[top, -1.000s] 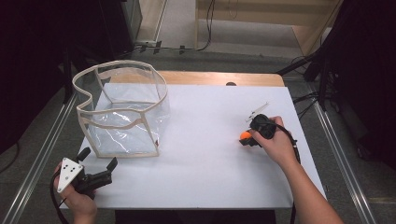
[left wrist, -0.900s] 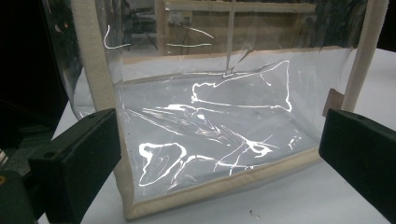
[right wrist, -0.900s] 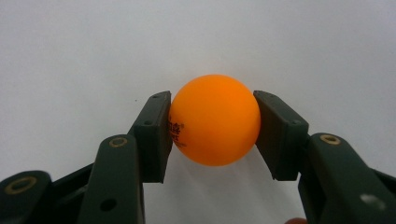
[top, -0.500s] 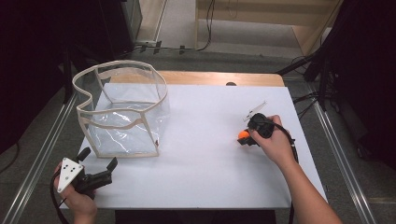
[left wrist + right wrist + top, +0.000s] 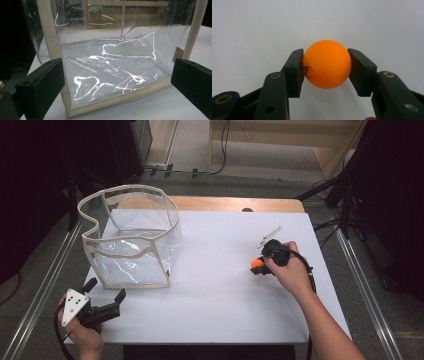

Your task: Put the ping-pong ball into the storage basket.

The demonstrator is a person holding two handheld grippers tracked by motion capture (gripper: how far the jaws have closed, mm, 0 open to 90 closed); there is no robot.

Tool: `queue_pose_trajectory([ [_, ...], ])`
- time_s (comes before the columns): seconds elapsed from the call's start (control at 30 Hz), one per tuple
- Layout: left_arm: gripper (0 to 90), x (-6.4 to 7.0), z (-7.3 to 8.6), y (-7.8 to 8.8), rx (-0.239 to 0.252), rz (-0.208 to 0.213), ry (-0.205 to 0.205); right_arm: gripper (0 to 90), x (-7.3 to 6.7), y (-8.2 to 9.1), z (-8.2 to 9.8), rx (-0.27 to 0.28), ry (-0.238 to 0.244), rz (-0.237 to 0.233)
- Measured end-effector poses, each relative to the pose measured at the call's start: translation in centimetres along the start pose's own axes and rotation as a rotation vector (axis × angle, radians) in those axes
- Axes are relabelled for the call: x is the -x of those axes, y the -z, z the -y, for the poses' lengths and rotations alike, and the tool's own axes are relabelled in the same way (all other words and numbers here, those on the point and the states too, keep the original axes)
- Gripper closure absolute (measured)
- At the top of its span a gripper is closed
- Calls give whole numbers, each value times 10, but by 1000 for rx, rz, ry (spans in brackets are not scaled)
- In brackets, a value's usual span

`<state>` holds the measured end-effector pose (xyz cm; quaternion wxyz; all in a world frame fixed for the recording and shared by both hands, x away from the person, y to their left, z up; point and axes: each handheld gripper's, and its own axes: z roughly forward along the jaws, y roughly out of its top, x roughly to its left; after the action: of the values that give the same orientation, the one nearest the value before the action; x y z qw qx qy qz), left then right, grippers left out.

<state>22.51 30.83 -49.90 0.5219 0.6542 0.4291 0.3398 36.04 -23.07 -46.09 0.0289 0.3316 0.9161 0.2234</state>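
Right gripper (image 5: pixel 325 65) pinches small orange plastic ball (image 5: pixel 326 63) on table; left gripper (image 5: pixel 105 297) jaws spread, idle by clear beige-trimmed plastic bag (image 5: pixel 131 240). Grasp step; next likely lift toward bag.

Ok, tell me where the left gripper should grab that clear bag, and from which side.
Take the clear bag by its stiff beige rim band on the near wall, coming from the person's side, where the open left gripper already faces it. The film looks slack and glossy, so the jaws would likely slip there; the band gives a firmer edge.
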Motion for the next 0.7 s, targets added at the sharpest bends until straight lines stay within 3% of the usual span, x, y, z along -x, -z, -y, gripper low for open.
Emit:
queue_pose_trajectory([
  [0.7,0,0,0,0,-3,6,-8,477,-9,0,-15,1,41,-21],
])
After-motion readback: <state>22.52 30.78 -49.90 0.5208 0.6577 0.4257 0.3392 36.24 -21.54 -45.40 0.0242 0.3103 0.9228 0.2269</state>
